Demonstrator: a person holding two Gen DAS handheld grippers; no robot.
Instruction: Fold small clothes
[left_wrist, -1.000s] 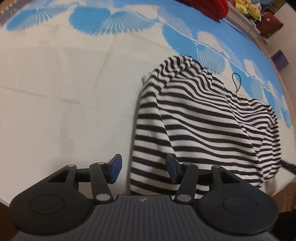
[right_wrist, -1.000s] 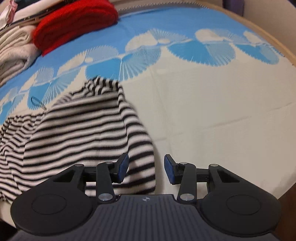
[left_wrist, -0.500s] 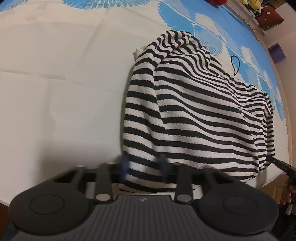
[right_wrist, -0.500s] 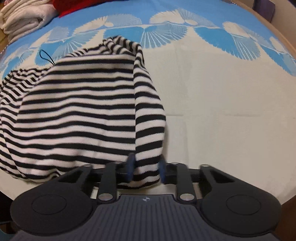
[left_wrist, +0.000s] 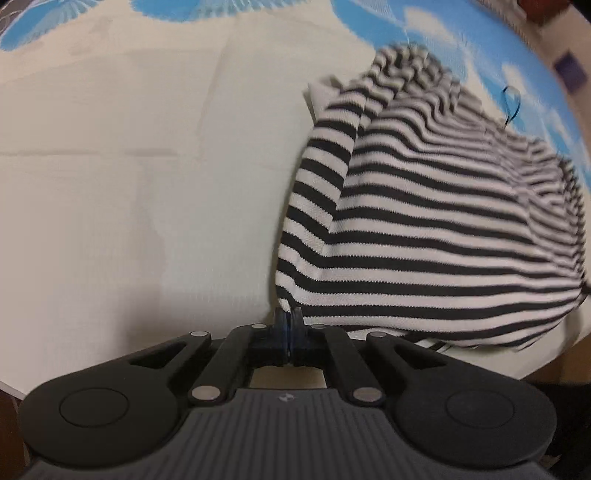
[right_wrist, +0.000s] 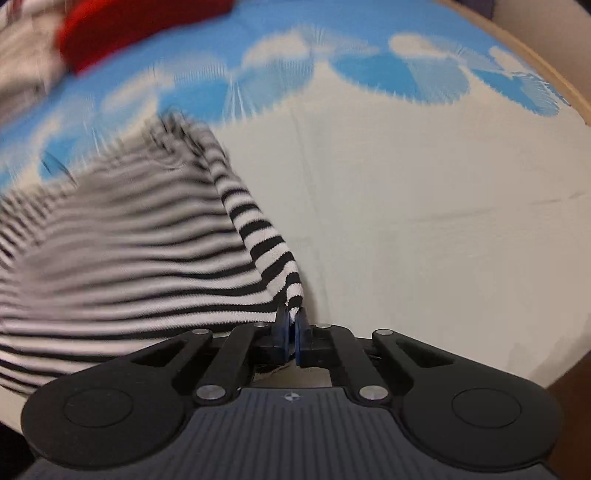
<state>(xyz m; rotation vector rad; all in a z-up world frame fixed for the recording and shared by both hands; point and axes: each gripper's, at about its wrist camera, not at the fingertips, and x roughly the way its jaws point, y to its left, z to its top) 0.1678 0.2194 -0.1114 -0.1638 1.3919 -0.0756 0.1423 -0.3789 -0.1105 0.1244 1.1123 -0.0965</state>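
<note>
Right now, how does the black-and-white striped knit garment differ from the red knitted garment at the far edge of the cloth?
The striped garment is black and white; the red garment is one plain colour. The striped garment lies near, its near corners pinched by the left gripper and the right gripper; the red garment lies far and untouched. Both rest on the blue-and-cream cloth.

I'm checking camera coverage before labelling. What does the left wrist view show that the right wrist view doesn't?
Only the left wrist view shows a thin dark loop at the far edge of the striped top and the left tool pinching a near corner. Only the right wrist view shows a red garment and the right tool pinching the other corner. Both show the top on the blue and cream sheet.
</note>
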